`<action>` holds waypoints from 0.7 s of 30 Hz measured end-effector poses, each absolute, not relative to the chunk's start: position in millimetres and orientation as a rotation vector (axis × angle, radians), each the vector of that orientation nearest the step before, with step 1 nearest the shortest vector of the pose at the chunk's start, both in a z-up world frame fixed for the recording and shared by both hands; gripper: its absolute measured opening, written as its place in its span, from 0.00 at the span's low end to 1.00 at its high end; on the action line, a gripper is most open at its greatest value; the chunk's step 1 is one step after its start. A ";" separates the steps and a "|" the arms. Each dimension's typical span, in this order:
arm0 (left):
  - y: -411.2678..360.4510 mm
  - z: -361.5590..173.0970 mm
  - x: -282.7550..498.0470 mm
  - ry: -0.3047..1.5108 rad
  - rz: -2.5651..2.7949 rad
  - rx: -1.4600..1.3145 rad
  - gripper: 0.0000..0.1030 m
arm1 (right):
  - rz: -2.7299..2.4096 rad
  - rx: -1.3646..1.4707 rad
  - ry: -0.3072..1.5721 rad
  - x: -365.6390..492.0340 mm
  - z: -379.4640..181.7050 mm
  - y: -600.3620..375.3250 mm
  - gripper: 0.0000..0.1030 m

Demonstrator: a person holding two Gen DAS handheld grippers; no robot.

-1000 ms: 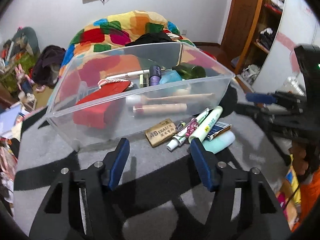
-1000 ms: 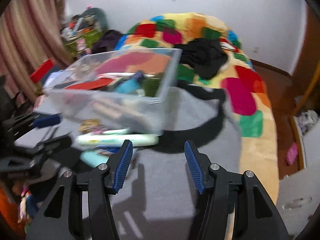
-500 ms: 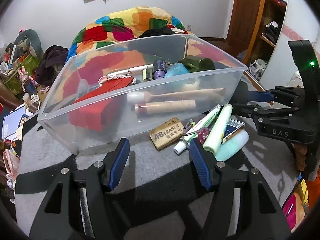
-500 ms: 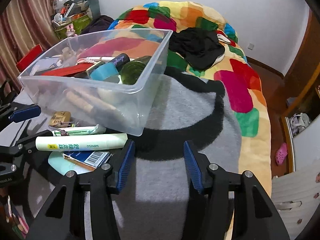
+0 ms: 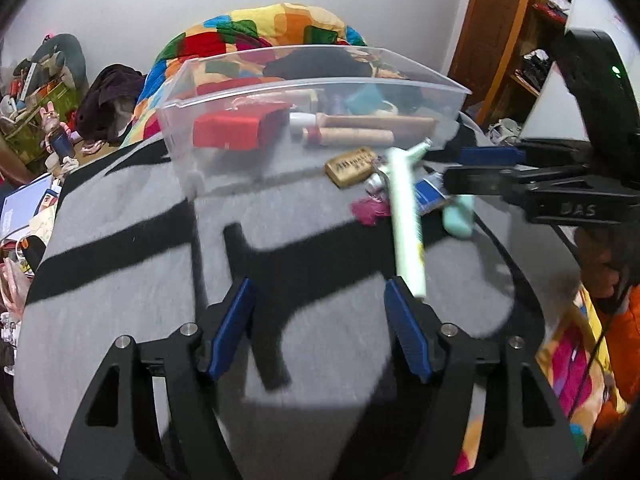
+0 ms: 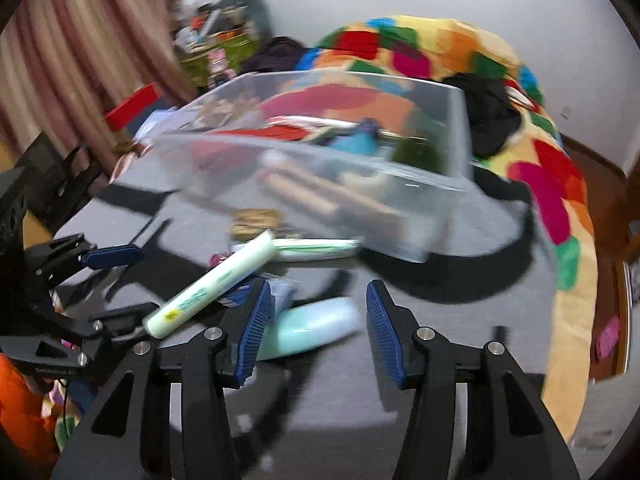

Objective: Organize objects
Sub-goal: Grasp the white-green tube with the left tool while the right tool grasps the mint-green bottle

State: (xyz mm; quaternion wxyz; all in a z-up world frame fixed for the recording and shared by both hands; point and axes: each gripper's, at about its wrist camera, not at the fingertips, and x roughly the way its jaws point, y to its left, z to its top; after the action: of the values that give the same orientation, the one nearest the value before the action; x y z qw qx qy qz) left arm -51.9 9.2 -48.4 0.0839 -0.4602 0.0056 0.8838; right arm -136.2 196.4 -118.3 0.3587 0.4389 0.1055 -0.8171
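Observation:
A clear plastic bin (image 5: pixel 208 128) (image 6: pixel 456 128) holding a red box, wooden tubes and bottles stands on the grey-and-black blanket (image 5: pixel 132 264). In front of it lie a long pale green tube (image 5: pixel 406 224) (image 6: pixel 216 284), a tan eraser (image 5: pixel 352 166), a mint bottle (image 5: pixel 458 216) (image 6: pixel 316 326), a thin toothpaste tube (image 6: pixel 316 246) and a blue-white packet. My left gripper (image 5: pixel 320 332) is open and empty, its right finger beside the green tube's end. My right gripper (image 6: pixel 316 332) is open and empty over the mint bottle.
A bed with a bright patchwork quilt (image 6: pixel 540 168) lies behind the bin, with dark clothes on it. Cluttered bags and boxes (image 5: pixel 36 92) sit at the left wall. A wooden shelf unit (image 5: pixel 532 40) stands at the right. Curtains (image 6: pixel 80 60) hang at the left.
Both grippers have pulled back from the bin. The green tube has swung round and now points toward my left gripper. The views are blurred by motion.

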 end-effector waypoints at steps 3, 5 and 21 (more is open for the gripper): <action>13.6 -44.0 -43.7 0.046 2.646 -1.361 0.66 | -2.115 1.093 0.361 -121.6 -117.9 181.0 0.46; 14.4 -41.4 -45.3 0.044 2.654 -1.355 0.67 | -2.109 1.082 0.356 -116.6 -115.6 178.9 0.46; 53.0 -46.5 -91.6 0.077 2.590 -1.364 0.52 | -2.065 1.088 0.463 -114.4 -128.8 193.5 0.81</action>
State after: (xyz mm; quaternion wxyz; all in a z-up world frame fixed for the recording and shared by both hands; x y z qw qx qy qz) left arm -91.6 53.0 -46.5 0.1065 -0.4632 0.0261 0.8794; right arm -114.4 193.5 -128.8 0.3718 0.4244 0.1807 -0.8056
